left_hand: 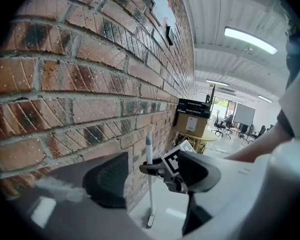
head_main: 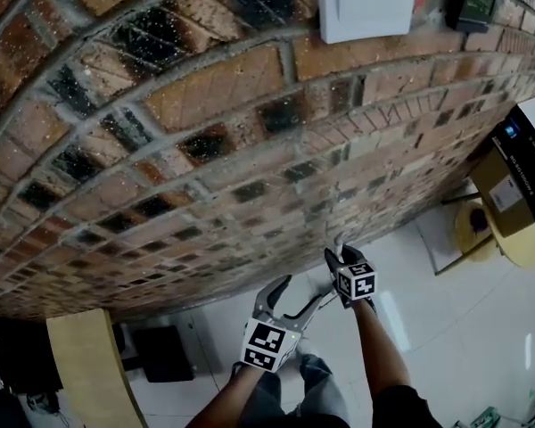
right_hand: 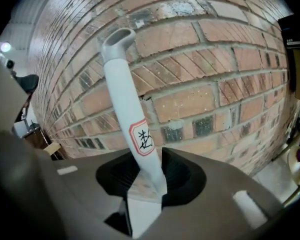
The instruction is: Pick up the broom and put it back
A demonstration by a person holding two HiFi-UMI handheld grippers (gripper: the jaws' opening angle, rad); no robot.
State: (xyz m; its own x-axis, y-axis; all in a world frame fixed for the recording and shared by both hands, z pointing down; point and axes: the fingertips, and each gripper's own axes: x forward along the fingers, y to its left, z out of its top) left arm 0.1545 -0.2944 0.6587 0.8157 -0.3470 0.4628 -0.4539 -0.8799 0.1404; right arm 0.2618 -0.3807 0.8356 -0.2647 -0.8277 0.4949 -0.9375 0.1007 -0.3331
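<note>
**Head view:** L gripper [head_main: 303,291] & R gripper [head_main: 343,255] are both held out low, near each other, facing a red-brown brick wall [head_main: 205,105] above a glossy white tiled floor [head_main: 446,328]. L jaws are spread wide w/ nothing btwn them. R gripper sits a bit closer to the wall. A brown cardboard box w/ black top [head_main: 517,172] is at far right.

**Left gripper view:** its 2 jaws stand well apart, empty. Seen through the gap, further off, is a slim white broom [left_hand: 150,194]. It stands upright, foot on the floor just beside the wall, w/ R gripper clasped round the handle near its grey top end.

**Right gripper view:** the white handle fills the gap btwn the 2 black pads, both against it, so it's gripped. The handle leans up-left across the bricks, carries a red-edged sticker [right_hand: 141,137] & ends in a hooked tip.
</note>
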